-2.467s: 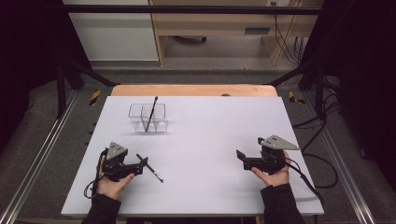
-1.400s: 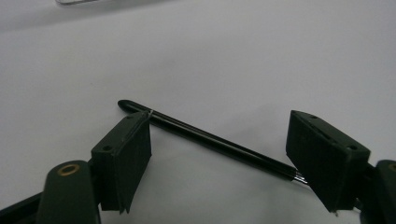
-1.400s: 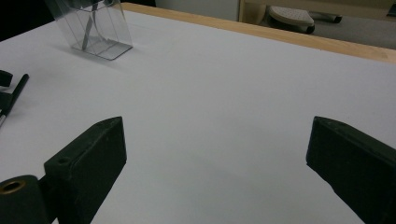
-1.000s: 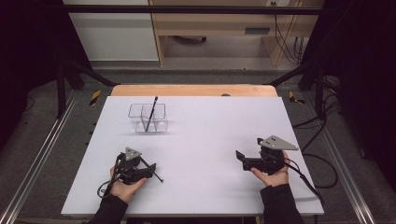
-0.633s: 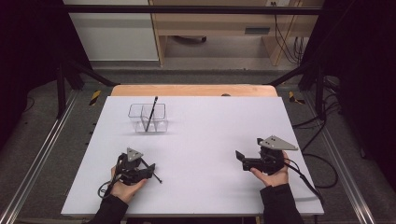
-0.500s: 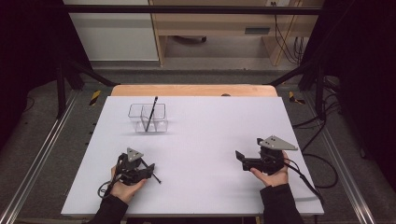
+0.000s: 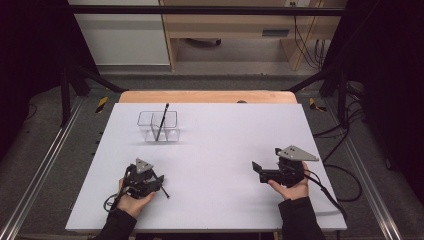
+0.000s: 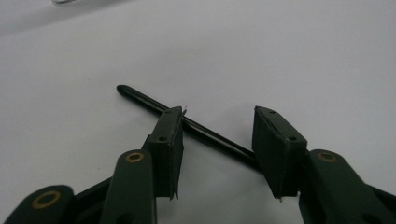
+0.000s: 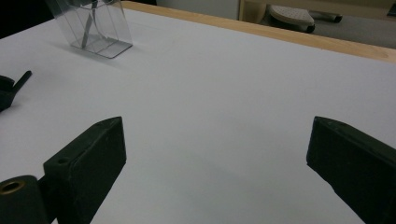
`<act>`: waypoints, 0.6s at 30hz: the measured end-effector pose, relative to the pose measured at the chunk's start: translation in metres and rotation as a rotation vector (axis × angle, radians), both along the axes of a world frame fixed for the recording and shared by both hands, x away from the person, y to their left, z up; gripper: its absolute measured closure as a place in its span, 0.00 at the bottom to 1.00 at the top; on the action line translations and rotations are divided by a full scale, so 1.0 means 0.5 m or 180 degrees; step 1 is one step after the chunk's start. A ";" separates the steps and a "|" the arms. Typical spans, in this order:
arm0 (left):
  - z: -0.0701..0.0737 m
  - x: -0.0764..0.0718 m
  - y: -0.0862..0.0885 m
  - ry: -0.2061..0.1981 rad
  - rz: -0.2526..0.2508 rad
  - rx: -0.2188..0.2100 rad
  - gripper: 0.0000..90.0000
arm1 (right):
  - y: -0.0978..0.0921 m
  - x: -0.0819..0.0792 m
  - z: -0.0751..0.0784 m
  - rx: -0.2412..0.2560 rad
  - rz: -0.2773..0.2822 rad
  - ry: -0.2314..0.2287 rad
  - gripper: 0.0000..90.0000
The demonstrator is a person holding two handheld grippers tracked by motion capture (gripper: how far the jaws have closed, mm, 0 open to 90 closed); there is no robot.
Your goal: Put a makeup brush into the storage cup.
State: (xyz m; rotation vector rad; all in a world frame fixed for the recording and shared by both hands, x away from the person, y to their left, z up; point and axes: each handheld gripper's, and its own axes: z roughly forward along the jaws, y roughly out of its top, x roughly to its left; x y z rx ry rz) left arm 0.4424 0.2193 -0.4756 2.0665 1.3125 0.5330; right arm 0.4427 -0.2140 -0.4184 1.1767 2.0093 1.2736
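White desk (image 7: 225,165) with a pale wooden edge at its far side. Black pen (image 8: 154,106) lying on it; a second black pen (image 7: 161,122) in the clear, colourless holder (image 7: 172,130). Left gripper (image 8: 217,128) black, brass-coloured rivets, grey top plate. Right gripper (image 9: 215,154) likewise black. Person's sleeves (image 7: 300,220) black.

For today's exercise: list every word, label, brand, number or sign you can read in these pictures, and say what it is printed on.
There are none to read.
The black pen between the open jaws of the left gripper shows no print.
The clear holder, the right gripper and the white table bear no lettering.
The yellow-black floor markers carry stripes, no words.
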 end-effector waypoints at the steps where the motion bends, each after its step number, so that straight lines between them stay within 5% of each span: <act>1: 0.000 0.000 0.001 0.0006 -0.0003 0.0000 0.61 | 0.000 0.000 0.000 0.0000 0.0000 0.0001 0.06; 18: 0.004 -0.002 0.009 0.0079 -0.0064 -0.0110 0.74 | -0.001 0.000 0.000 0.0003 -0.0001 0.0002 0.06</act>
